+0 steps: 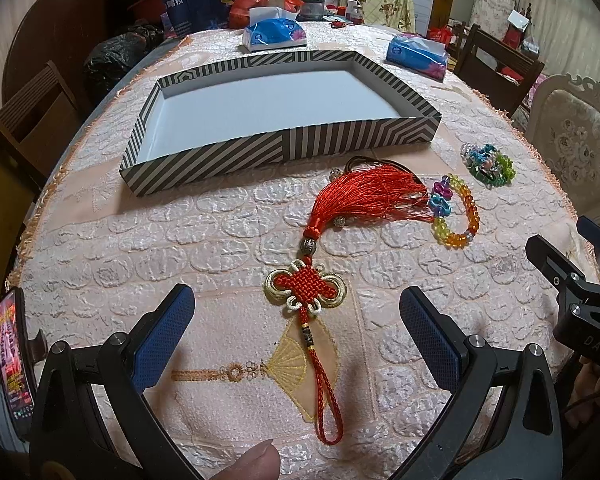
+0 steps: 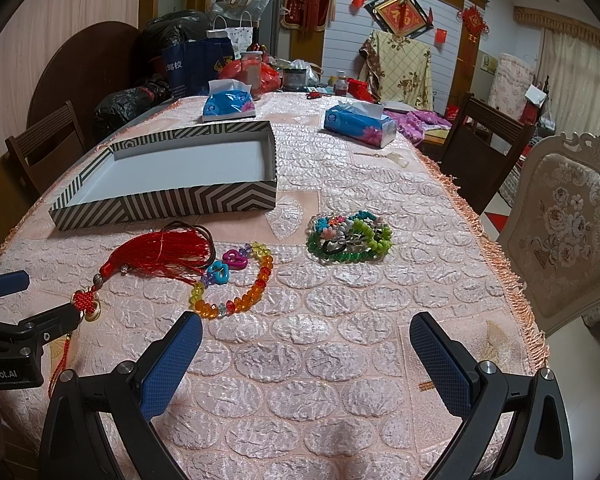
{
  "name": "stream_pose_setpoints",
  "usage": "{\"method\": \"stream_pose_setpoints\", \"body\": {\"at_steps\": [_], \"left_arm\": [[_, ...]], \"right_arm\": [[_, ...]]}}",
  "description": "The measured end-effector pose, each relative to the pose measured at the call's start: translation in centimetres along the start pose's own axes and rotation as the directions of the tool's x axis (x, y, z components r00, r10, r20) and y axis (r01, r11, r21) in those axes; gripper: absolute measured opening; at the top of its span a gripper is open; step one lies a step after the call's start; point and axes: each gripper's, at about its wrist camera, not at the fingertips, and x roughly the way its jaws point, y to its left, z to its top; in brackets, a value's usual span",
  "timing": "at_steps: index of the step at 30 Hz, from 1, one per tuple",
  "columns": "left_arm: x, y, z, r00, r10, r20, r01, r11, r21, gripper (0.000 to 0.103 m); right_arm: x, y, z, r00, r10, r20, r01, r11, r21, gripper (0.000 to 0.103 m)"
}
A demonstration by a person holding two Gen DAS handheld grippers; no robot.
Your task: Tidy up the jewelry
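A striped shallow box (image 1: 204,162) (image 2: 204,200) with a white, empty inside lies on the pink tablecloth. A red Chinese knot with tassel (image 1: 306,286) (image 2: 156,252) lies in front of it, its knot between the fingers of my open, empty left gripper (image 1: 296,320). A bracelet of orange and yellow beads (image 1: 454,216) (image 2: 240,280) lies right of the tassel. A pile of green and teal bead bracelets (image 1: 490,164) (image 2: 350,238) lies farther right. My right gripper (image 2: 306,340) is open and empty, hovering above bare cloth in front of both bracelets.
Two blue tissue packs (image 2: 230,106) (image 2: 358,120) and bags, jars and clutter (image 2: 256,68) sit at the table's far end. Wooden chairs (image 2: 44,144) stand around; an upholstered chair (image 2: 560,232) is at the right. A phone (image 1: 14,364) stands at the left edge.
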Motion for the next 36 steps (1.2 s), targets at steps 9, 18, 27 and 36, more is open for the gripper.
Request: {"method": "stream_pose_setpoints", "body": {"at_steps": [9,18,27,36], "left_arm": [[0.2,0.2,0.0,1.0,0.005,0.005,-0.005,1.0,-0.004,0.103],[0.2,0.4,-0.3,1.0,0.0,0.002,0.0,1.0,-0.016,0.103],[0.4,1.0,-0.3,1.0,-0.013,-0.001,0.013,1.0,-0.027,0.103],[0.3,2.4,-0.2,0.998,-0.055,0.021,0.055,0.998,-0.006,0.103]], "right_arm": [[0.0,0.0,0.0,1.0,-0.001,0.0,0.001,1.0,0.0,0.103],[-0.1,-0.1,0.1,1.0,0.003,0.004,-0.004,1.0,0.005,0.103],[0.0,-0.1,0.1,1.0,0.002,0.003,-0.002,1.0,0.007,0.103],[0.0,-0.2,0.0,1.0,-0.001,0.004,0.001,1.0,0.009,0.103]]}}
